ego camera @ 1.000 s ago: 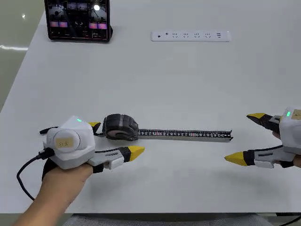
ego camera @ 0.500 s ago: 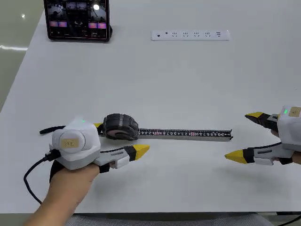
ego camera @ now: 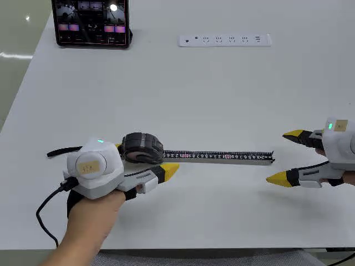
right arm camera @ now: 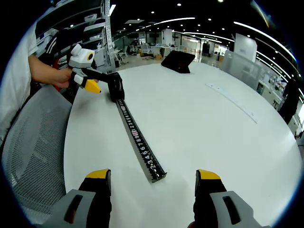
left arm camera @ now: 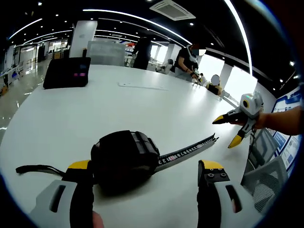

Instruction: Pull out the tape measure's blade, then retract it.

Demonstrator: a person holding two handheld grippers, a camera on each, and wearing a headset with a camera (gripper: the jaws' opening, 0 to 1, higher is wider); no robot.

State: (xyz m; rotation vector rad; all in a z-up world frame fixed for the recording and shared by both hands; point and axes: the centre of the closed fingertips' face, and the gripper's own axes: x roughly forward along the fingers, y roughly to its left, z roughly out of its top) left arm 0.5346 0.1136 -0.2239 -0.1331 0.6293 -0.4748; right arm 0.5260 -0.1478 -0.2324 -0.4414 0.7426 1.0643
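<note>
— What's shifted?
— The left tongs (left arm camera: 145,167) have slid forward, open around the tape measure (ego camera: 142,148) on the near-left desk (ego camera: 222,100). The right tongs (ego camera: 278,156), open and empty, have backed right off the blade (ego camera: 222,157).
— Meaning?
— Pull-out looks done; retraction comes next.

We see a black tape measure (ego camera: 142,148), its dark blade (ego camera: 222,157) with white numbers, a white table (ego camera: 222,94), and a white, yellow-tipped left gripper (left arm camera: 145,166) and right gripper (ego camera: 283,156).

The black tape measure case (left arm camera: 124,159) sits between the spread jaws of the yellow-tipped left gripper (left arm camera: 145,165), its numbered blade (left arm camera: 187,151) reaching toward two o'clock.
</note>
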